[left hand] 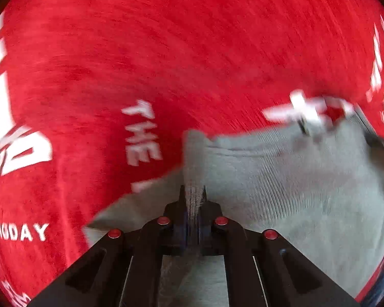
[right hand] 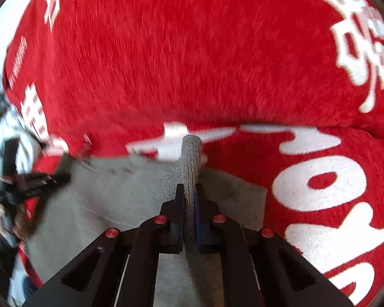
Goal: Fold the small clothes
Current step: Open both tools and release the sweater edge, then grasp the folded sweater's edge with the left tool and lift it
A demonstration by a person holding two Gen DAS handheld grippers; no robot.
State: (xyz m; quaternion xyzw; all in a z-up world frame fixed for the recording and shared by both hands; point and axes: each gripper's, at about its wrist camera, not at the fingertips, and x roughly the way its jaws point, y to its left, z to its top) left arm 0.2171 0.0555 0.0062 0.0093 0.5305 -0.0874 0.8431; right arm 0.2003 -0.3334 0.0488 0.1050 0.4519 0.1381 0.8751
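A small grey ribbed garment (left hand: 281, 179) hangs stretched over a red cloth with white lettering (left hand: 166, 51). My left gripper (left hand: 193, 194) is shut on one folded edge of the garment, which stands up between its fingers. My right gripper (right hand: 190, 192) is shut on another edge of the same grey garment (right hand: 120, 192). The left gripper also shows in the right wrist view (right hand: 30, 179) at the far left, and the right gripper shows blurred in the left wrist view (left hand: 304, 117) at the upper right.
The red cloth (right hand: 192, 51) with large white letters fills the ground under both grippers. A pale floor or wall strip (right hand: 2, 35) shows at the far left edge of the right wrist view.
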